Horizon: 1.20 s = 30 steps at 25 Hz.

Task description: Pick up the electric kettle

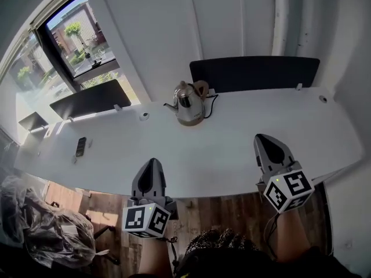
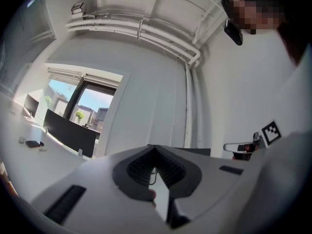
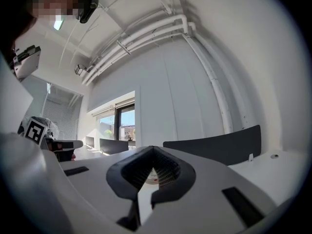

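Head view: kettle (image 1: 188, 103) on table (image 1: 243, 138), well ahead of left gripper (image 1: 151, 175) and right gripper (image 1: 271, 150).
Left gripper view: jaws together, empty.
Right gripper view: same, nothing between.
Looks like the approach step; next move needs the jaws opened, then a reach to the handle.

1. Long white table (image 1: 232, 149), plain pale top, running from the window side to the right wall.
2. Electric kettle (image 1: 188, 102): polished metal, upright near the rear middle, spout toward the window. Black cord (image 1: 213, 104) trails at its right.
3. Small round white object (image 1: 144, 116) left of the kettle, apart from it.
4. Flat dark device (image 1: 81, 146) lies well to the left.
5. Dark divider panel (image 1: 255, 73) stands at the rear edge behind the kettle; second panel (image 1: 90, 98) further left.
6. Small round fitting (image 1: 323, 98), far right.
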Motion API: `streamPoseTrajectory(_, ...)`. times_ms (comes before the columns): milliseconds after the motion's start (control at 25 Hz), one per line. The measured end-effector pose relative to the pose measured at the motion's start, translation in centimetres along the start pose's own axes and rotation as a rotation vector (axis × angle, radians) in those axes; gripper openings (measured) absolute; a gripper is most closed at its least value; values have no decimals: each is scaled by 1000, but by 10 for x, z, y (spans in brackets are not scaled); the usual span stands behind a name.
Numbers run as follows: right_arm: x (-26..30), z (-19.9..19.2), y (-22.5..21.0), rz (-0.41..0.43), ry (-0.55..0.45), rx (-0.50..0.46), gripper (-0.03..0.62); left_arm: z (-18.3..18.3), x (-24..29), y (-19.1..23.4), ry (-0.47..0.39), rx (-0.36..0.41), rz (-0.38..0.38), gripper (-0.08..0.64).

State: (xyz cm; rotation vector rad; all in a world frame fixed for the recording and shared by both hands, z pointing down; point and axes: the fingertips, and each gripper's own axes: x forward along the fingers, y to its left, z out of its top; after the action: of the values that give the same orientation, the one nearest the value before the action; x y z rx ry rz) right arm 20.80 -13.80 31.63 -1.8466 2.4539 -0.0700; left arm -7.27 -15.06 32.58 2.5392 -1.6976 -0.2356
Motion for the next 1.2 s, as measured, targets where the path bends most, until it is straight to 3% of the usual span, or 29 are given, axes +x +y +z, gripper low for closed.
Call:
streamPoseTrajectory(280, 30, -13, -2, 42, 16, 29, 6, -4, 13, 15, 1, -6, 46, 2)
streamPoseTrajectory(800, 106, -9, -22, -11, 14, -4, 6, -11, 100, 51, -6, -35, 2, 2)
streamPoseTrajectory(1200, 159, -10, -14, -29, -3, 0, 6, -11, 134, 82, -1, -25, -18, 2)
